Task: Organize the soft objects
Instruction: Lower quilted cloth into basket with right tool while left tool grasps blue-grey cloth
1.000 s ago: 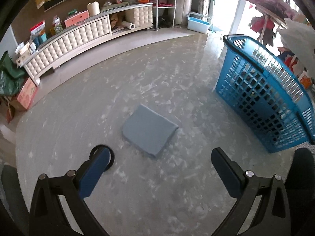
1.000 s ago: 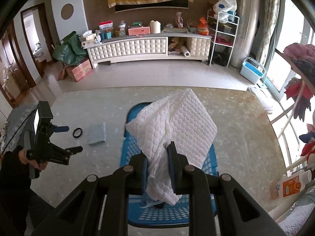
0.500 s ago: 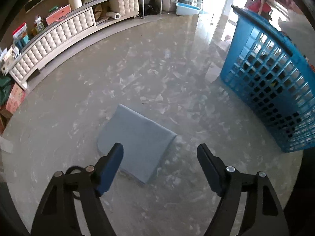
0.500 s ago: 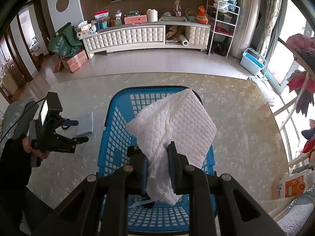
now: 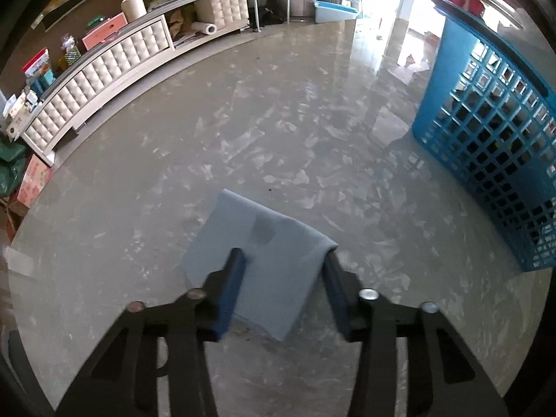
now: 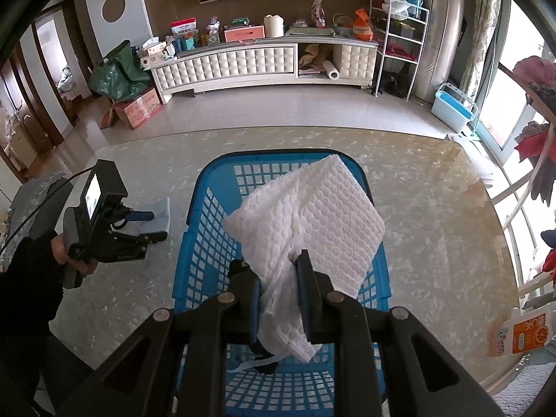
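Our left gripper (image 5: 283, 279) is closing its fingers around the near edge of the grey cloth (image 5: 257, 260), which lies flat on the counter (image 5: 278, 132). We should pinch all folded layers together before lifting. Our right gripper (image 6: 279, 290) holds the white towel (image 6: 312, 219), fingers narrow, above the basket (image 6: 198, 215).

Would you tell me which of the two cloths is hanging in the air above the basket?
The white quilted cloth, pinched in the right gripper over the blue basket. The folded grey-blue cloth lies flat on the table beside it.
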A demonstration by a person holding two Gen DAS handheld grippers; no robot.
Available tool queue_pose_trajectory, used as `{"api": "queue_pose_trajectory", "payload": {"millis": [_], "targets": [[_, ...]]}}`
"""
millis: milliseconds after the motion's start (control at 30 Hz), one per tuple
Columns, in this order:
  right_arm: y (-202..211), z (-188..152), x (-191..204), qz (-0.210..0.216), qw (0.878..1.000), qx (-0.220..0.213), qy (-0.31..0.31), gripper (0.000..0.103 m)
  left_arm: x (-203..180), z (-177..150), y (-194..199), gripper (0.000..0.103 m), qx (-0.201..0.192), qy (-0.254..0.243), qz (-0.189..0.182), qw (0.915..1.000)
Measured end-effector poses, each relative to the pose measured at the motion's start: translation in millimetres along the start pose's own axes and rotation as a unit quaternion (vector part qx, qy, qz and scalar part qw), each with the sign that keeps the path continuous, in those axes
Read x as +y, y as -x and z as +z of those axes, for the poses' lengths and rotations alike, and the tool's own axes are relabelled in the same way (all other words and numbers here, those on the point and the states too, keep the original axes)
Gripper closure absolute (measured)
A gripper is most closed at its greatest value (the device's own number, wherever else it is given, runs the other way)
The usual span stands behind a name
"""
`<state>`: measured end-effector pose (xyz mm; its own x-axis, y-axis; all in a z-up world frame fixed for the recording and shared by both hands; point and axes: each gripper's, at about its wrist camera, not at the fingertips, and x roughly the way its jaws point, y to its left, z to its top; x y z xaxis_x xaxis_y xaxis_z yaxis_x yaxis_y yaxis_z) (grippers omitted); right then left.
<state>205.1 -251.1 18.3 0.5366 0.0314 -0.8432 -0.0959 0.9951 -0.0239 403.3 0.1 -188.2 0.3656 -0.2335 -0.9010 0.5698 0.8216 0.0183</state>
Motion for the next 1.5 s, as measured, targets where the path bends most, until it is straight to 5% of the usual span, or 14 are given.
{"api": "queue_pose_trajectory", "payload": {"millis": [167,1067,1167,1333,1500], "targets": [[0,0,-3,0.001,1.000,-0.001,-0.003,0.086,9,2,1,0.097,-0.004,0.014,-0.001,0.9999],[-95,19,20,-0.025,0.993,0.103,0.057,0.078,5,-15,76,0.099,-0.093,0.065,-0.059,0.9918],[-89,19,19,-0.018,0.993,0.101,0.052,0.068,3,-15,85,0.099,-0.101,0.067,-0.065,0.9905],[-71,16,12,-0.025,0.995,0.084,0.047,0.028,0,-15,101,0.099,-0.108,0.075,-0.068,0.9890],[-49,9,2,-0.033,0.997,0.059,0.044,0.016,-7,-14,121,0.099,-0.119,0.078,-0.069,0.9875]]}}
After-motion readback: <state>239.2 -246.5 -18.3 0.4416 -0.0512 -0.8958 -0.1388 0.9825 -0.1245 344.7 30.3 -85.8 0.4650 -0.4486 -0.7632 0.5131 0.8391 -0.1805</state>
